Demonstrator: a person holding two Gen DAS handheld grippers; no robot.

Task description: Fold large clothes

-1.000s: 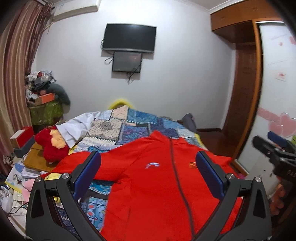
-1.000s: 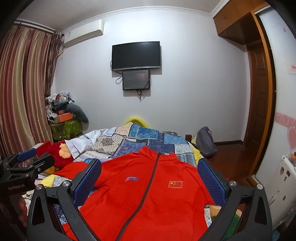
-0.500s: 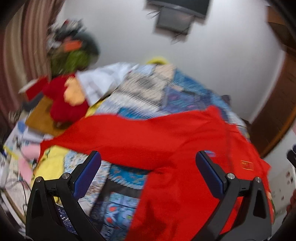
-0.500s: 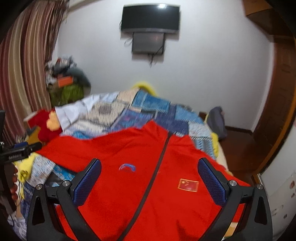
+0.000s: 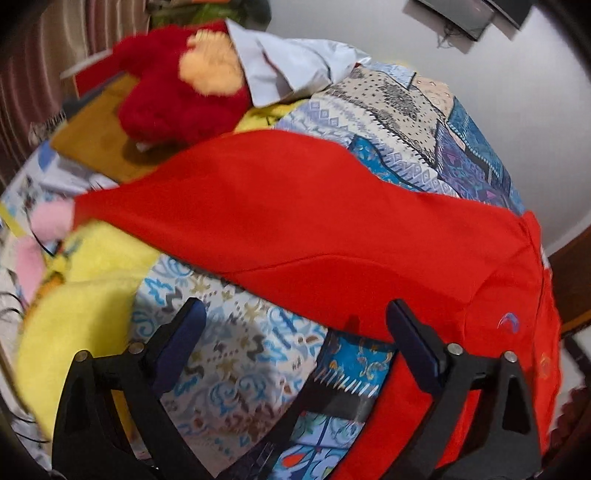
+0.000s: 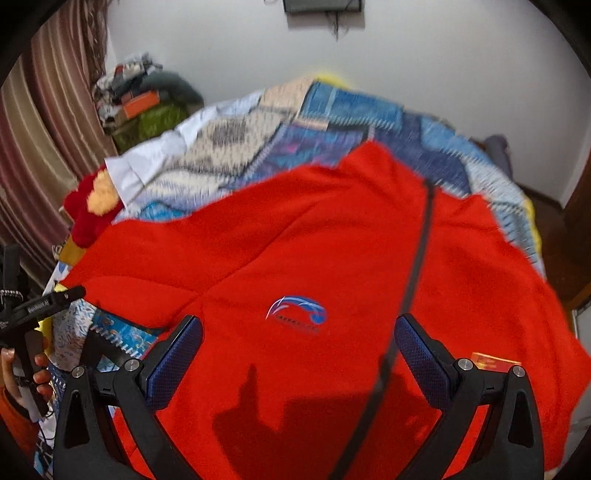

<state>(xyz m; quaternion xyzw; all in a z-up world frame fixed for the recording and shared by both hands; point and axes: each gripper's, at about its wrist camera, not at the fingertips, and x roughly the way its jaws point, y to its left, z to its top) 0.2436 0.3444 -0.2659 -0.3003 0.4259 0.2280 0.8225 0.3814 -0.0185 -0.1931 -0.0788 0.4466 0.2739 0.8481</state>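
Observation:
A large red zip jacket lies spread face up on the patchwork bedspread, with a dark zipper and a blue chest logo. Its left sleeve stretches out toward the bed's left edge. My left gripper is open and empty, above the bedspread just below that sleeve's underarm. My right gripper is open and empty, over the jacket's chest near the logo. The left gripper also shows at the left edge of the right wrist view.
A red plush toy and a white cloth lie at the bed's far left. A yellow blanket hangs at the left side. Clutter is piled by the striped curtain. A screen hangs on the wall.
Both grippers have tipped downward and moved closer to the jacket. The left one has swung left over the sleeve and underarm; the right one now looks down on the chest. Both stay open.

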